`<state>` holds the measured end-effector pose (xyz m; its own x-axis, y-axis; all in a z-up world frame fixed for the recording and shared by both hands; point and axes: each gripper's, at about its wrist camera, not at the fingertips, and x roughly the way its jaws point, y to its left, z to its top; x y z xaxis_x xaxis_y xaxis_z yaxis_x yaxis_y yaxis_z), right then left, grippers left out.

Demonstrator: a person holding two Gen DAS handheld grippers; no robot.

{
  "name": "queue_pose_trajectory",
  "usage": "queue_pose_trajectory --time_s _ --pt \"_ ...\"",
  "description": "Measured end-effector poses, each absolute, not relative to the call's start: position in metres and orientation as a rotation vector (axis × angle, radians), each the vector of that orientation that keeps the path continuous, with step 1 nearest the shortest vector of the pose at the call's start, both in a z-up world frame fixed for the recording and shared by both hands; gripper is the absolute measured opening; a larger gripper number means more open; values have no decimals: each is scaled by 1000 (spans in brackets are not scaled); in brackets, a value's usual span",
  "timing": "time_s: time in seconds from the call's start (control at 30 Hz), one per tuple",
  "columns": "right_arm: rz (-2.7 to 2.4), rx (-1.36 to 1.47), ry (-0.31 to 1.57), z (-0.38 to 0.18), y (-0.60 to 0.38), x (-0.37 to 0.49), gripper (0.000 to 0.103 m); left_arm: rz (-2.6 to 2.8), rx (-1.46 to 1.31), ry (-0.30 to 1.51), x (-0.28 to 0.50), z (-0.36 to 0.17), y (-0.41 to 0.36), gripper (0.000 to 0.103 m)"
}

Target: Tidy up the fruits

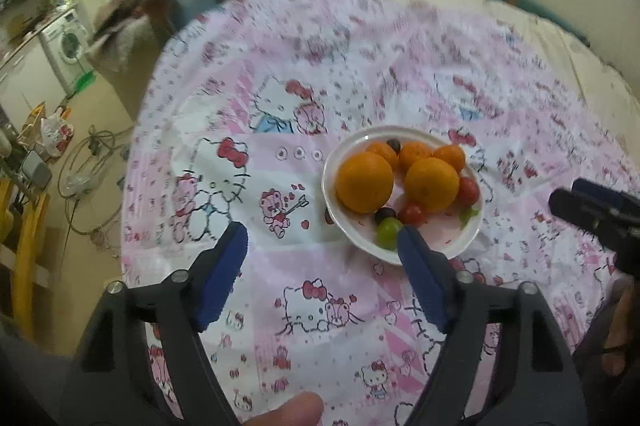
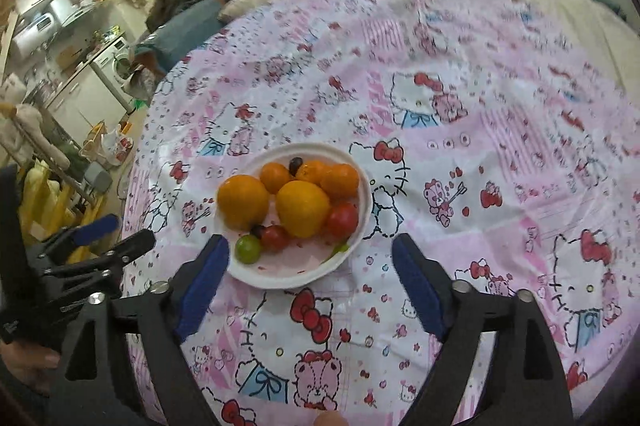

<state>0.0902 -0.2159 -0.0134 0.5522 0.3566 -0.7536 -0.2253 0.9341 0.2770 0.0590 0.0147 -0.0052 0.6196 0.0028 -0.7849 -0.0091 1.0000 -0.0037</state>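
Both jaws wide and empty, left gripper (image 1: pixel 322 240) and right gripper (image 2: pixel 310 254) hovering just short of the white plate (image 2: pixel 352 242) on the surface, which carries all fruit (oranges (image 2: pixel 243 201), tomatoes (image 2: pixel 342 220), green grape (image 2: pixel 248 248)), likely grouped for sorting; far clutter blurred.

1. We count one white plate (image 2: pixel 362 222) on the patterned cloth (image 2: pixel 460 210).
2. We count two large oranges: one at the left (image 2: pixel 243 201), one in the middle (image 2: pixel 303 209).
3. We count three smaller orange fruits behind them: (image 2: pixel 274 177), (image 2: pixel 312 171) and (image 2: pixel 340 180).
4. We count two red cherry tomatoes: (image 2: pixel 342 220) and (image 2: pixel 274 237).
5. We count one green grape (image 2: pixel 248 248).
6. We count two dark grapes: one at the back (image 2: pixel 296 165), one half hidden in front (image 1: pixel 385 214).
7. We count one small green leaf or stem (image 2: pixel 338 249).
8. We count two grippers: left (image 1: pixel 322 254) and right (image 2: pixel 308 262).
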Motion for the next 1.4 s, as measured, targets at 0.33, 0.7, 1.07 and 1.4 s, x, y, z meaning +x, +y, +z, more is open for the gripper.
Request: queue_pose_trajectory --time_s 0.33,0.7,1.07,1.4 --pt "281 135 823 -15 -202 48 102 17 -45 784 31 7 17 100" --pt "228 58 714 -7 -191 44 103 52 -73 738 30 8 21 103" --pt "214 49 701 -5 -192 42 103 55 -70 744 29 7 19 103" --pt "221 44 697 -6 -190 43 103 50 -71 748 29 7 19 103"
